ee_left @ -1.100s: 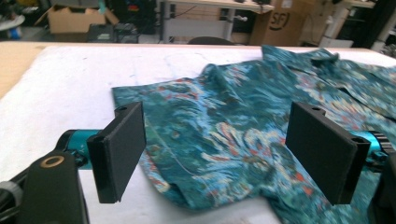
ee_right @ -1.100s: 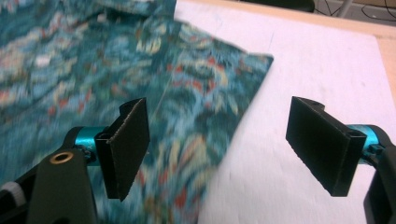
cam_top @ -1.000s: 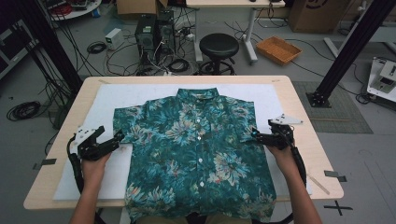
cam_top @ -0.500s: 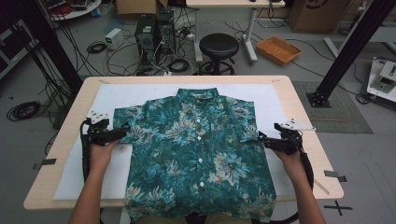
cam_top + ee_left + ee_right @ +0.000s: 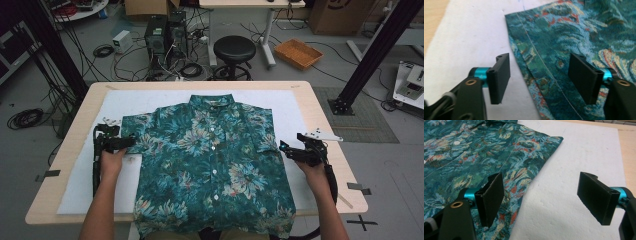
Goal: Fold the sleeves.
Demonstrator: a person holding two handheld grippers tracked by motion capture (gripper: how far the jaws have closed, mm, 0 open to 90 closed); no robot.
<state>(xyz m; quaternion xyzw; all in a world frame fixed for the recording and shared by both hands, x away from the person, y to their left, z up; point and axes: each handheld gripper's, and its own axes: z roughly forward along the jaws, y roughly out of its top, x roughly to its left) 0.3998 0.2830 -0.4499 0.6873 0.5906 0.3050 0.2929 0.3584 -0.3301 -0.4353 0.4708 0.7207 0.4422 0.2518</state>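
My left gripper (image 5: 539,77), jaws just closing but not yet pinching, straddles the shirt's (image 5: 210,165) sleeve hem; my right gripper (image 5: 541,197) gapes released over the other sleeve's edge and bare white mat (image 5: 300,110).

A short-sleeved shirt (image 5: 210,165) in teal cloth with a floral print is laid flat, front up and buttoned, collar at the far side. It is spread over a white sheet (image 5: 120,107) on the tabletop (image 5: 75,125), and its hem is hung over the near edge.
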